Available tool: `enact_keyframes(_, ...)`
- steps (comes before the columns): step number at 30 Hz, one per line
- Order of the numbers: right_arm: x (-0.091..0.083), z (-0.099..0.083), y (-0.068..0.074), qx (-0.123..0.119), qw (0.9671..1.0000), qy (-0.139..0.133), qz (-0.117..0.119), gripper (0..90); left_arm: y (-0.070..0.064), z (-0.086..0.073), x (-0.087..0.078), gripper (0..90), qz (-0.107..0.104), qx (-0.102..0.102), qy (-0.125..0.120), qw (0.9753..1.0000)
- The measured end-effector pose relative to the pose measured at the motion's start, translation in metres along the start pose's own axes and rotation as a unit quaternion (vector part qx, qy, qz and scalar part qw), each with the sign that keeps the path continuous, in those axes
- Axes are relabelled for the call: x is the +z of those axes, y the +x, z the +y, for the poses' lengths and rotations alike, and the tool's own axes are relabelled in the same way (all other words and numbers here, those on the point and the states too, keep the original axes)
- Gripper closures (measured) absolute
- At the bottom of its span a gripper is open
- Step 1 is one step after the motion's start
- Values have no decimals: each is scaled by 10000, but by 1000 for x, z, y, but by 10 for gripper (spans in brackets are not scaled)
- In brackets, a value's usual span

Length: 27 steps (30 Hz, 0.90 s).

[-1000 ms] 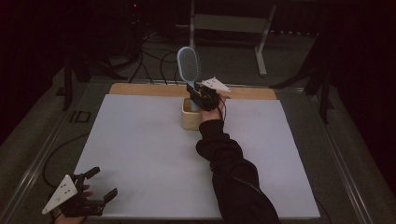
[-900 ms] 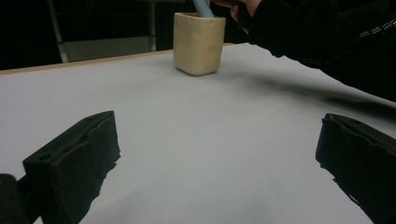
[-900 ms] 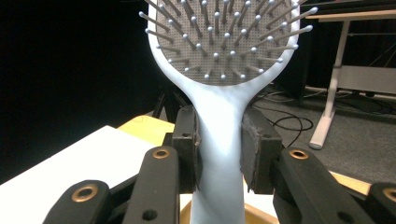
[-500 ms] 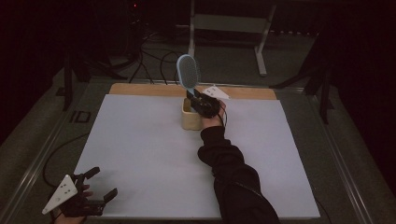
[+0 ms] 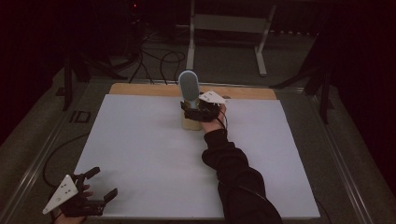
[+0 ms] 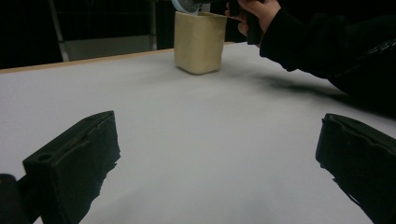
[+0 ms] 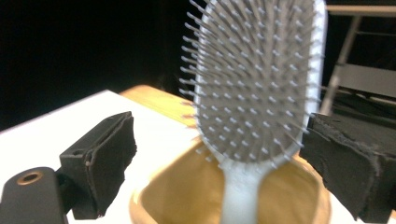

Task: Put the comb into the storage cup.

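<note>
A pale blue paddle hairbrush (image 5: pixel 188 86) stands upright with its handle down in a small tan cup (image 5: pixel 190 122) at the far middle of the white table. My right gripper (image 5: pixel 196 111) hovers right at the cup's rim. In the right gripper view the brush (image 7: pixel 261 84) rises bristles-forward between my open right gripper (image 7: pixel 224 158) jaws, which stand apart from it, above the cup (image 7: pixel 233 196). My left gripper (image 5: pixel 102 183) rests open at the near left corner, nothing in it. In the left gripper view its jaws (image 6: pixel 215 158) are spread wide, facing the cup (image 6: pixel 198 42).
The white mat (image 5: pixel 140 149) covers the table, with a wooden strip (image 5: pixel 140 89) along its far edge. Cables and a metal stand (image 5: pixel 229 28) lie on the dark floor beyond. A black sleeve (image 5: pixel 233 172) stretches across the middle right of the mat.
The brush has come down lower into the cup, and the right hand has sunk with it. The left gripper has stayed put.
</note>
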State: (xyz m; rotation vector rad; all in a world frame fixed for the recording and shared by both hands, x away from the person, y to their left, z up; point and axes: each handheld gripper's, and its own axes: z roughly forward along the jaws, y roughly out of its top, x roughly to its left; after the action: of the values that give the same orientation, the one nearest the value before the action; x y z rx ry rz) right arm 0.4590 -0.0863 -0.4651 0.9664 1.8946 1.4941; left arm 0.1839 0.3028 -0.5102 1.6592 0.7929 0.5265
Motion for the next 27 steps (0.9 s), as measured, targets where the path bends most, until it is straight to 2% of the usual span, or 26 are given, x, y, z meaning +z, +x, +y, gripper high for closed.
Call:
enact_keyframes(6, -3, 0, -2, 120, 9999, 86, -18, 95, 0, 0, 0, 0, 10, -1, 2, 10000)
enact_keyframes(20, -5, 9, -10, 76, 9991, 420, -40, 96, 0, 0, 4, 0, 33, -7, 47, 10000)
enact_keyframes(27, -6, 14, -15, 107, 9989, 462, 19, 95, -1, 0, 5, 0, 35, -13, 74, 10000)
